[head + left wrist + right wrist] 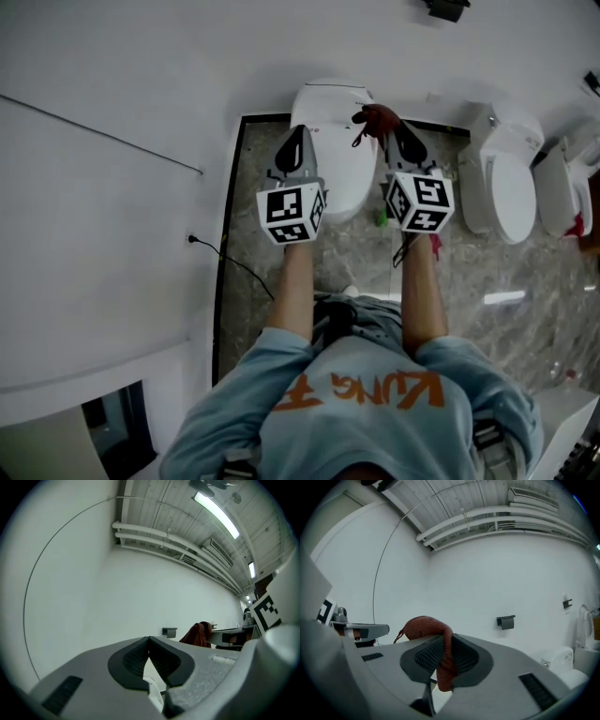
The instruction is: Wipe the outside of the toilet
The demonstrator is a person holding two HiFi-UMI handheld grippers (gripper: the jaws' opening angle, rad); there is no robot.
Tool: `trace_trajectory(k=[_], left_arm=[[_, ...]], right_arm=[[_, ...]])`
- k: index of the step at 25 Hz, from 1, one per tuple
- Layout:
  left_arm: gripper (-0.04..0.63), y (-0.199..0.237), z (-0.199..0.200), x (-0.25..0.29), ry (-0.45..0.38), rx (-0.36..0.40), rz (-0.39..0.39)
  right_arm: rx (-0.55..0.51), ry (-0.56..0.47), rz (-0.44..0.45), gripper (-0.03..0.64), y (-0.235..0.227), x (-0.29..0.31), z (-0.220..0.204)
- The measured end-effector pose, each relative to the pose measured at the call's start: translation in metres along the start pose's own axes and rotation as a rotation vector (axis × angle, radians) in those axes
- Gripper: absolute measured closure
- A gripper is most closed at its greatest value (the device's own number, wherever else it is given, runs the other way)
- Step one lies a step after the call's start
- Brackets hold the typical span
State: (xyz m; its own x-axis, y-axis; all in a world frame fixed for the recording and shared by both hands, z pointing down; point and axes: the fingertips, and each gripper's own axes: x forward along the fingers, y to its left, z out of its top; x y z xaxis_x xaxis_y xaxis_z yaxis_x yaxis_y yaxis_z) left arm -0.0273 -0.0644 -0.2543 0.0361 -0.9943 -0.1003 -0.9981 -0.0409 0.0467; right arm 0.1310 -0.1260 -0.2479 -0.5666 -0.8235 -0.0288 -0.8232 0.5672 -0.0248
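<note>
A white toilet [339, 127] with its lid down stands against the far wall, straight below both grippers in the head view. My right gripper [396, 131] is shut on a dark red cloth [378, 119], which hangs over the toilet's right side near the tank. In the right gripper view the red cloth [431, 630] is pinched between the jaws and flops over the left one. My left gripper [295, 142] is shut with nothing in it, held above the toilet's left edge. The left gripper view shows mostly the white wall, with the red cloth [198, 633] at the right.
Two more white toilets [506, 173] stand along the wall to the right. A black cable [225, 258] runs from a wall socket over the marbled floor [253, 309]. A small green thing [382, 218] lies by the toilet's base. A paper holder [506, 621] hangs on the wall.
</note>
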Motion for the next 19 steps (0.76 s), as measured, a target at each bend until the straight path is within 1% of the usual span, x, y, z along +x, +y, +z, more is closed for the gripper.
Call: trace_trajectory(k=[6, 11, 19], left_arm=[[0.601, 0.005, -0.001, 0.002, 0.007, -0.011, 0.001], [0.601, -0.005, -0.002, 0.002, 0.008, -0.005, -0.010], [0.601, -0.009, -0.001, 0.003, 0.002, -0.011, -0.010]], right_arm=[[-0.014, -0.020, 0.005, 0.566, 0.006, 0.003, 0.008], [-0.026, -0.027, 0.013, 0.566, 0.004, 0.001, 0.008], [-0.041, -0.048, 0.018, 0.566, 0.005, -0.001, 0.013]])
